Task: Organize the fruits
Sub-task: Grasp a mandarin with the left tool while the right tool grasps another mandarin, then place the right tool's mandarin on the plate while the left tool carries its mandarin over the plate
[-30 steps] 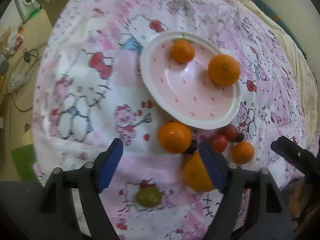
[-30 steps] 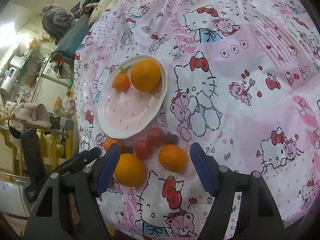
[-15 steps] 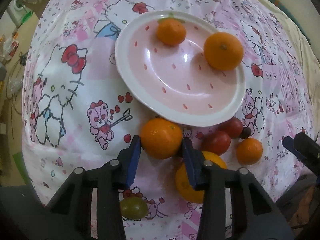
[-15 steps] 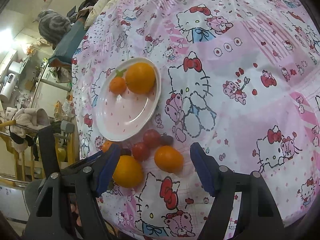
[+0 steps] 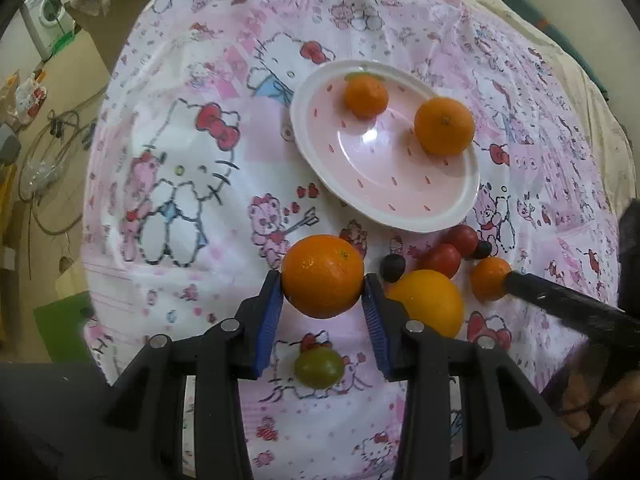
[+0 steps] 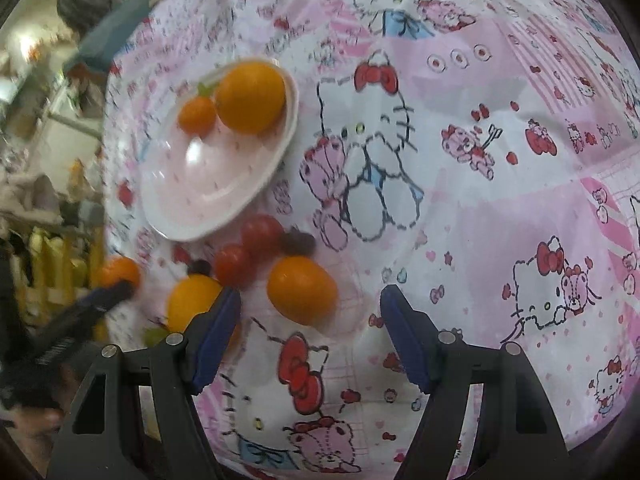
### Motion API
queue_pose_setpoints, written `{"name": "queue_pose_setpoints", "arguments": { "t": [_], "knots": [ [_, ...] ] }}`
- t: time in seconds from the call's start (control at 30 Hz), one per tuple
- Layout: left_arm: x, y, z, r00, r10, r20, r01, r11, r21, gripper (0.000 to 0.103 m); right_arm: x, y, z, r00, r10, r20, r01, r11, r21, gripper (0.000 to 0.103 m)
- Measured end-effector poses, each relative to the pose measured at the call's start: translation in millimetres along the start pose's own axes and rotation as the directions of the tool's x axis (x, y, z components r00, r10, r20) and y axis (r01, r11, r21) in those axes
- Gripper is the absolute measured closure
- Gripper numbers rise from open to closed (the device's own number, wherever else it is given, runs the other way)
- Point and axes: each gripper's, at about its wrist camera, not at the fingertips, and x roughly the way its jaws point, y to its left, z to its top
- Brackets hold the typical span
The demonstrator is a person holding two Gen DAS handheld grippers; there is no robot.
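Blue pads of the left gripper (image 5: pixel 323 300) were clamped on either side of a large orange (image 5: pixel 322 275), the jaws grasping it at its widest part; whether it had left the pink cartoon-print tablecloth (image 5: pixel 168 184) could not be told. Just near of those jaws lay a green grape (image 5: pixel 319 368), and to their right a yellow-orange fruit (image 5: pixel 429 300) with a dark grape (image 5: pixel 392 267) touching its far side. Farther right sat two red tomatoes (image 5: pixel 450 250) and a small tangerine (image 5: pixel 489 278). Beyond them a pink plate (image 5: pixel 384 216) carried a small mandarin (image 5: pixel 366 95) and a bigger orange (image 5: pixel 444 125). The right gripper (image 6: pixel 310 318) had its jaws released and spread wide, with an oval orange fruit (image 6: pixel 301 290) on the surface between them, nearer the left pad and touched by neither.
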Motion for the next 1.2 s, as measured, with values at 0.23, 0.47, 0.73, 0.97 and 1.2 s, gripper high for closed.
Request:
{"name": "queue_pose_setpoints", "arguments": {
  "t": [0.23,0.47,0.73,0.97,1.2],
  "knots": [
    [-12.8,2.9,1.4,0.998,-0.012,0.055,0.012,1.0,0.006,0.067,21.6,23.9,-3.2,0.991,-0.135,-0.019,0.13,0.98,-0.153,0.031],
    [-15.6,-1.0,4.9,0.998,-0.019,0.065,0.019,1.0,-0.002,0.067,28.7,30.7,-2.7,0.991,-0.129,-0.036,0.119,0.971,-0.209,0.061],
    [-16.6,-6.5,7.2,0.998,-0.014,0.064,0.015,1.0,-0.015,0.067,13.7,27.5,-1.0,0.999,-0.047,-0.028,0.041,0.982,-0.183,0.062],
    [-25.9,-11.4,14.8,0.996,0.012,0.091,-0.012,1.0,-0.005,0.067,-31.7,9.0,-11.7,0.995,0.084,0.044,-0.08,0.992,-0.096,0.062],
    [-45.3,-4.1,29.3,0.995,-0.029,0.093,0.03,1.0,-0.005,0.067,-90.2,22.8,-7.2,0.983,0.125,0.138,-0.113,0.989,-0.09,0.062]
  ]
}}
